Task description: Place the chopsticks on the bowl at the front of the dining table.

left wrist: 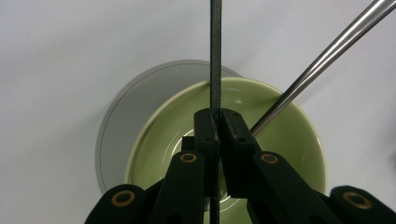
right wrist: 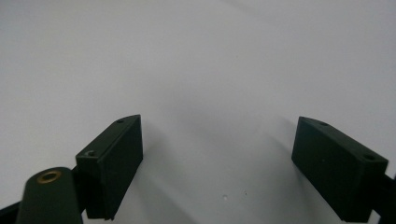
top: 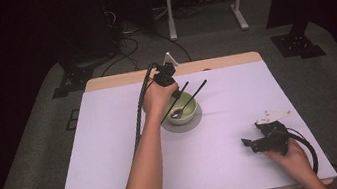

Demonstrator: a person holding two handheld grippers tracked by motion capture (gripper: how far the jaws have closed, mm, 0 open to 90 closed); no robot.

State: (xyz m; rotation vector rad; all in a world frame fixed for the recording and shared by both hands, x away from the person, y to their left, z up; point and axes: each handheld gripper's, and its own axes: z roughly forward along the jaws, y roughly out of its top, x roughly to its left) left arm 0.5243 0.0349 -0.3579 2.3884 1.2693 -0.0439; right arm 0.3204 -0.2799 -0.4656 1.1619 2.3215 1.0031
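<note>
A thin, dark, flat-sided metal utensil handle [left wrist: 215, 56] stands up out of the pale green ceramic bowl [left wrist: 289, 135] – left gripper [left wrist: 217, 126] clamped tight on it. Right gripper [right wrist: 217, 158] – gaping wide, empty, well off from the bowl.

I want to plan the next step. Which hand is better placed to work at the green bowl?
Left. Its tongs are shut on a thin black stick directly over the green bowl; the right tongs rest open, far away.

Only the bowl [top: 182, 109], its spoon [top: 182, 106] and the thin rod [left wrist: 215, 56] block my worktop [top: 114, 148] centre; bare surface lies wide around my right hand-held gripper [top: 249, 144].
</note>
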